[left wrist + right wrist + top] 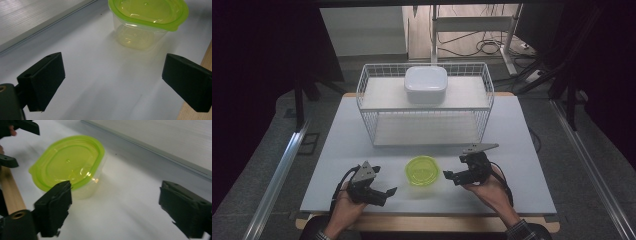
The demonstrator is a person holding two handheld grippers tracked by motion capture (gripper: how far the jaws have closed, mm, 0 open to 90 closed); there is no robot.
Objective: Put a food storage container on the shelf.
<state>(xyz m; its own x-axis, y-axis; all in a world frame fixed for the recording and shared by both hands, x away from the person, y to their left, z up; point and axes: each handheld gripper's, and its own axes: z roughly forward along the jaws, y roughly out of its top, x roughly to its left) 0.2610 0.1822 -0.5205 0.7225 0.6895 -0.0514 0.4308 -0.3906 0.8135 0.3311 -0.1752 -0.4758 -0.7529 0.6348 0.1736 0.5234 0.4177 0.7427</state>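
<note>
Sitting between both spread grippers, left gripper [388,191] and right gripper [448,175], the tub [422,170] (lid on) is not yet grabbed.

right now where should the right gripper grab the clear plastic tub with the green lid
Probably across the clear plastic tub with the green lid, just under the overhanging lid rim, coming level from its right side: the open right gripper already faces it, and the rim should stop slipping.
</note>
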